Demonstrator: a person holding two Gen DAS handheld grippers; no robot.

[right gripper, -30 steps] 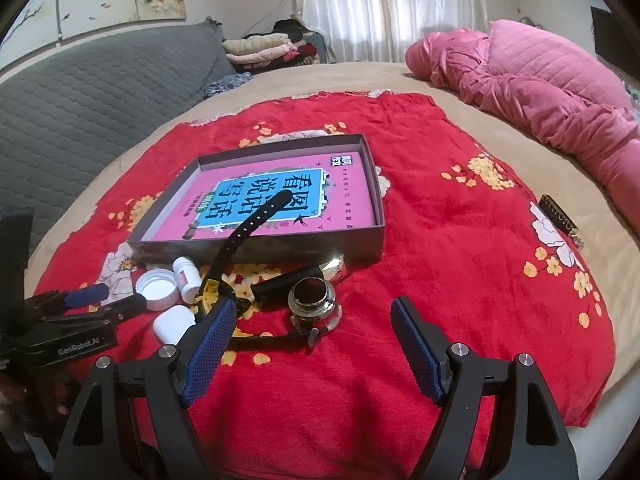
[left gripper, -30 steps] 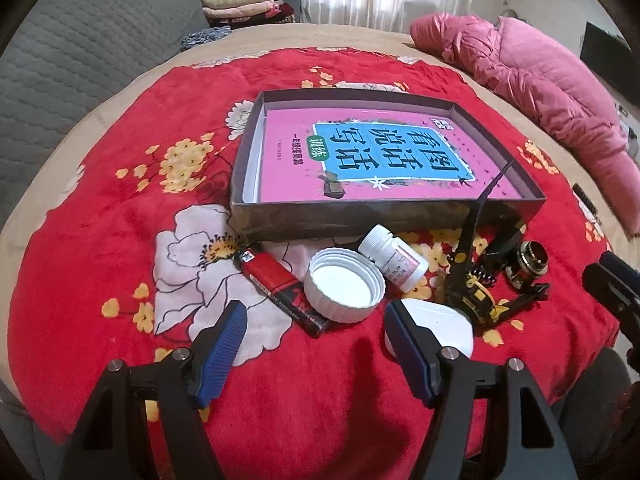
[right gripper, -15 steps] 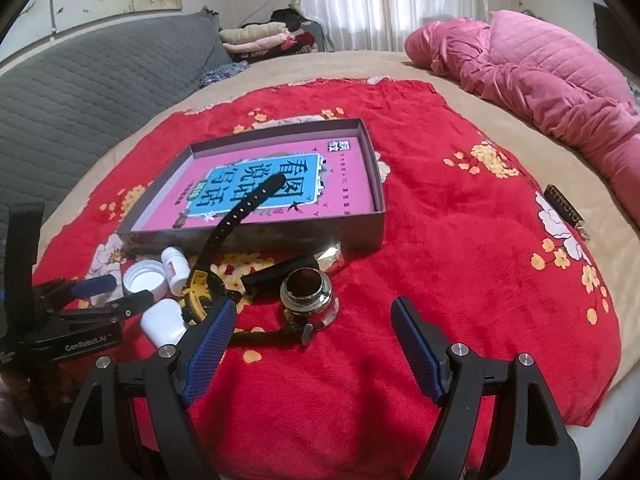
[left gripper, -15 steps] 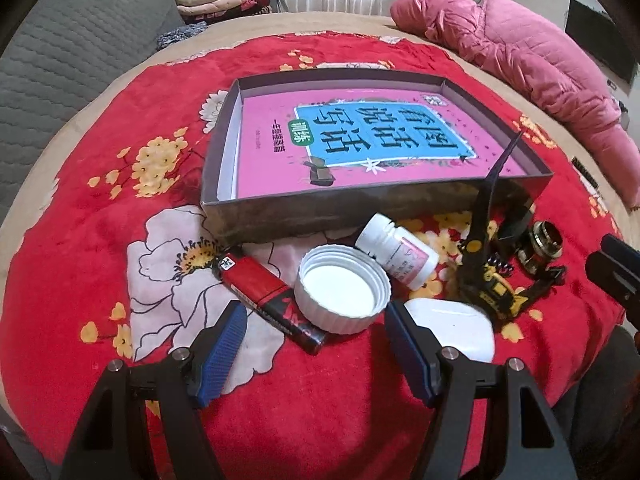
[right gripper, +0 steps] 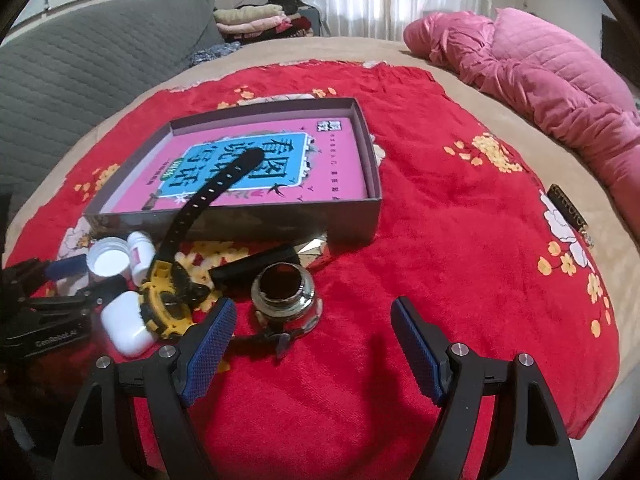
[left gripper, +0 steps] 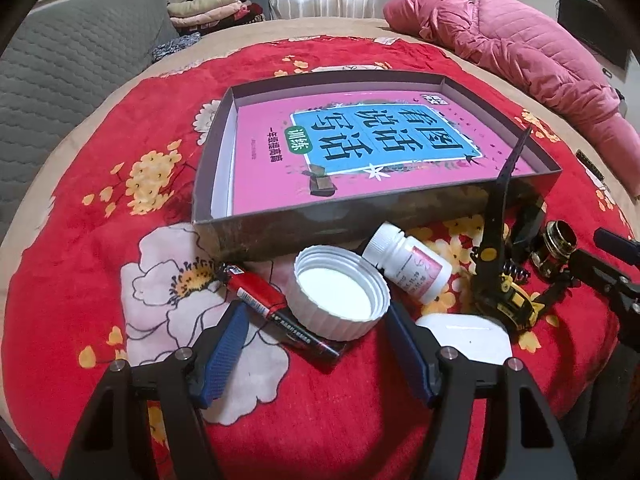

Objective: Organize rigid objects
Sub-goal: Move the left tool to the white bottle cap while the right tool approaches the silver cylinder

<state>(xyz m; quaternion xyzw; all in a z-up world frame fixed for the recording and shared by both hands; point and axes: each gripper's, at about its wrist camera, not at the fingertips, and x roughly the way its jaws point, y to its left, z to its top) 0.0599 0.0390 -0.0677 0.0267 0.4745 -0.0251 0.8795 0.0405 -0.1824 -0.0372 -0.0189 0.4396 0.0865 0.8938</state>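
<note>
Closing in since a second ago, the left gripper (left gripper: 316, 338) now has its spread fingers straddling the white lid (left gripper: 341, 292), with the battery (left gripper: 280, 312) just left of it. Beside them lie the pill bottle (left gripper: 408, 266), then the watch (right gripper: 168, 296). Rightmost, the right gripper (right gripper: 312, 338) hangs wide apart near the metal ring (right gripper: 286, 290), before the box (right gripper: 348, 222).

2 low wrist views facing tray (left gripper: 248, 236), shared clutter between
</note>
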